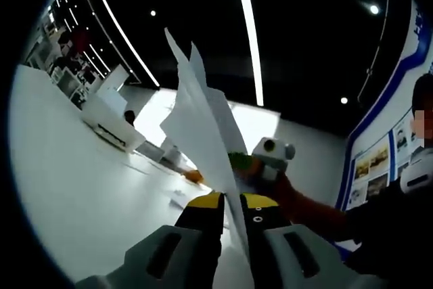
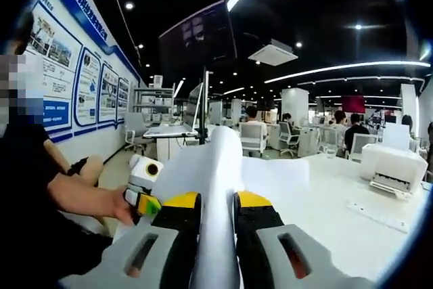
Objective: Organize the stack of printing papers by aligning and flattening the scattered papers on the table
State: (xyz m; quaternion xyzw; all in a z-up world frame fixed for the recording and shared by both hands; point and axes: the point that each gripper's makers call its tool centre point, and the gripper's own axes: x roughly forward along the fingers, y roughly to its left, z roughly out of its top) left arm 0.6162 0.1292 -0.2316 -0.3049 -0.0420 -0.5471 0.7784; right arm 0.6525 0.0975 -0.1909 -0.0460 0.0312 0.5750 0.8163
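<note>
Papers (image 1: 199, 126): thin white sheets, lifted off the table, pinched edge-on by both grippers; corners fan out unevenly in the left gripper view; curved into a smooth bulge (image 2: 216, 187) in the right gripper view.
Left gripper (image 1: 232, 208): yellow-tipped black jaws on grey housings, pressed onto the sheets' lower edge, pointing upward toward the ceiling.
Right gripper (image 2: 218, 208): same build, jaws clamped on the sheet stack running between them, held roughly level over the table; seen from the left gripper view (image 1: 267, 160) gripping the far side of the sheets.
Hand (image 2: 125, 211): on a bare forearm, wrapped around the left gripper's handle, at lower left of the right gripper view.
Table (image 2: 325, 194): white, smooth, glossy.
Printer (image 2: 394, 167): white boxy casing, standing on the table's far side.
</note>
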